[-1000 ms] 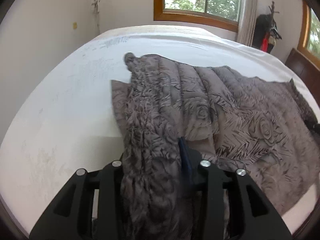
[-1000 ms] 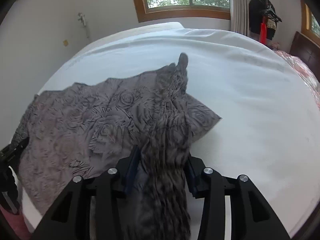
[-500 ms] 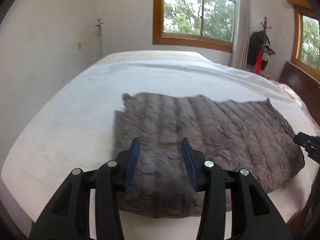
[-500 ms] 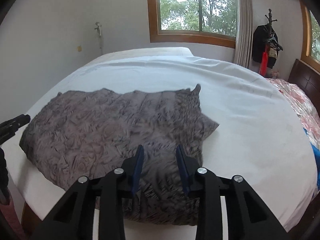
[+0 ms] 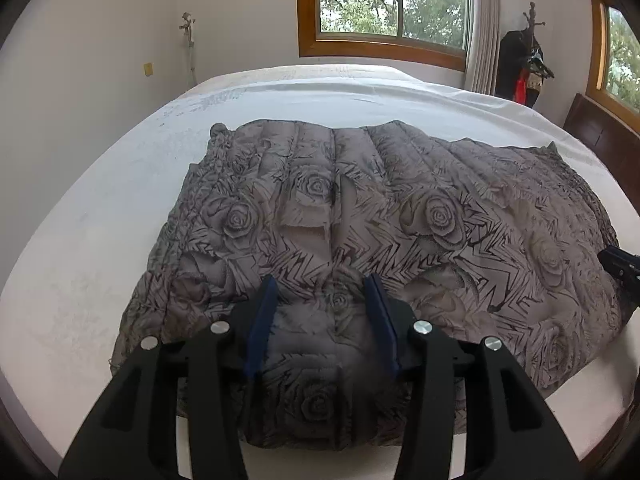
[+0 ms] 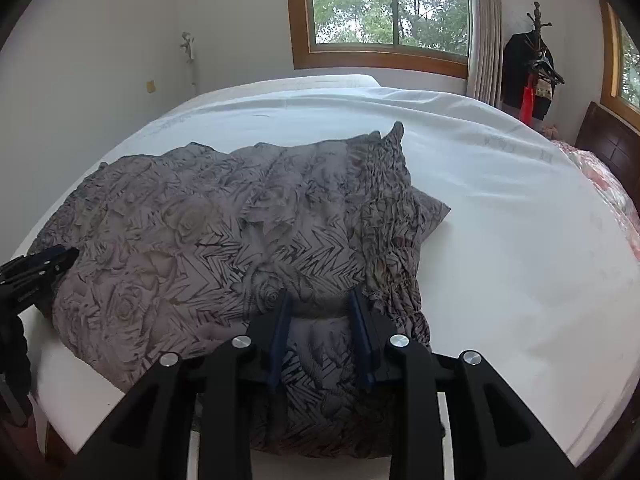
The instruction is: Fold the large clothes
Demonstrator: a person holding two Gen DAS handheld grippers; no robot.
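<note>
On the white bed (image 5: 100,240), the folded garment (image 5: 400,216) lies near the front edge, left gripper (image 5: 322,316) just opening, right gripper (image 6: 318,320) closing, both jaws apart over it; next likely regrasp an edge.

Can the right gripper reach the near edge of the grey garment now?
Probably yes. The right gripper hangs just over the garment near edge; fabric lies between its open jaws, and nothing blocks it.

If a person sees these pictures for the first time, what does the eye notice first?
First comes the grey rose-patterned garment, spread in the middle of the white bed and reaching its near edge. Next come the left gripper and right gripper, low in each wrist view, their blue pads either side of the cloth. Behind, a wood-framed window shows green trees.
</note>
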